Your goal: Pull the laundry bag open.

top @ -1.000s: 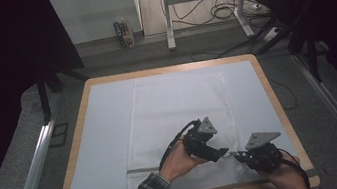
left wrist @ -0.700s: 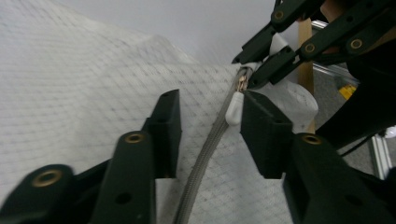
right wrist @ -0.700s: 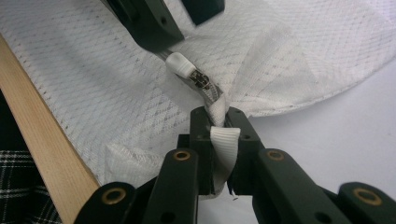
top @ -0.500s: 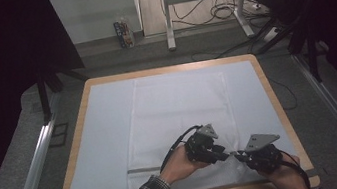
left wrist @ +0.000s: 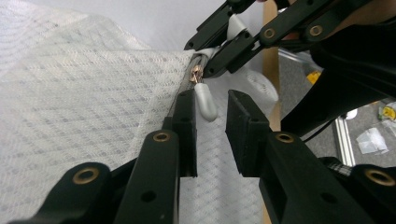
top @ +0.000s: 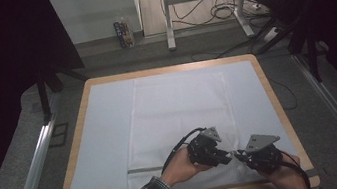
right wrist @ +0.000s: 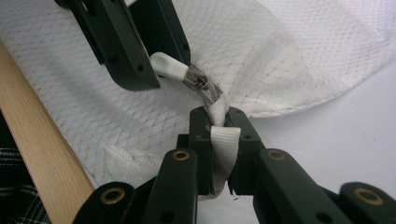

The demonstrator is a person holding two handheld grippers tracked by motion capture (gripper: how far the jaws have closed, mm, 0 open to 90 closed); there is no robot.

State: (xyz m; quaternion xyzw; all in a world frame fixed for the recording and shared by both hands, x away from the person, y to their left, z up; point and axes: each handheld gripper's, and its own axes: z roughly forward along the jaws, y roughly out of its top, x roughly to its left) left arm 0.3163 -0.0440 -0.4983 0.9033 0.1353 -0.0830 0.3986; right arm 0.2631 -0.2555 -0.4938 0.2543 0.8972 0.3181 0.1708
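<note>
- Dark walls and a grey floor are seen around a wooden-rimmed table [top: 279, 103] with a pale blue top.
- A white mesh bag [top: 178, 108] is spread flat across the middle of the table, and its near right corner is bunched up between the two grippers.
- The left gripper [top: 226, 157] is held at the near side of the table, just left of the right gripper [top: 238, 155], and their tips are almost touching.
- A white fabric tab [right wrist: 224, 144] at the end of the bag's zipper is clamped tight between the jaws of the right gripper, as seen in the right gripper view.
- A small metal zipper slider [left wrist: 196, 74] with a white plastic pull [left wrist: 205, 100] is seen just beyond the tab, at the near right corner of the bag.
- The jaws of the left gripper have just been closing, with the white pull between them.
- In the left gripper view a gap is seen between the pull and one pad, so the pull is not yet pinched.
</note>
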